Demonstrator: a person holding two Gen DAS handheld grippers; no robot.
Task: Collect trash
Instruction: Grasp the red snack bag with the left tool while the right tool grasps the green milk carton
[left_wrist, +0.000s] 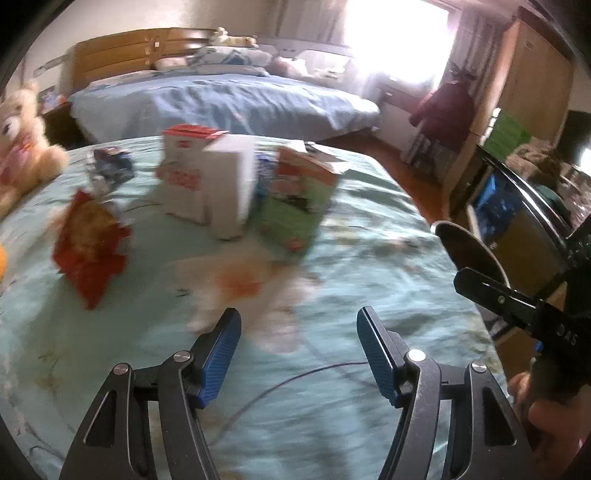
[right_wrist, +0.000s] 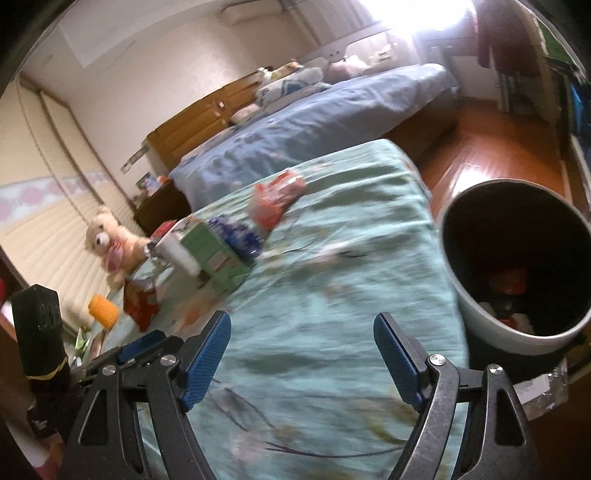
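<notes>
A bed (left_wrist: 332, 332) under a pale green floral cover fills most of both views; its far edge (right_wrist: 391, 147) drops to a strip of wooden floor (right_wrist: 480, 147), and beyond that lies a second bed in blue (left_wrist: 221, 99). The near half of the green cover is bare apart from a thin dark cable (left_wrist: 295, 373), leaving open room ahead of both grippers.

Off the bed's right edge stands a round bin (right_wrist: 476, 306), white outside and dark inside, with some scraps at its bottom. It sits just beside the cover's edge.

The trash sits in a cluster toward the far middle of the cover: a white and red carton (left_wrist: 199, 177), a green carton (left_wrist: 295, 206) just beside it, a red snack bag (left_wrist: 92, 247) lying to the left, and a small dark blue wrapper (left_wrist: 110, 162) behind. Motion blur hides finer detail. A plush toy (left_wrist: 22, 147) sits at the left edge.

The left gripper (left_wrist: 299, 325) hovers over bare cover, fingers wide apart and holding nothing. The right gripper (right_wrist: 303, 328) does likewise, fingers spread, with the bin to its right.
</notes>
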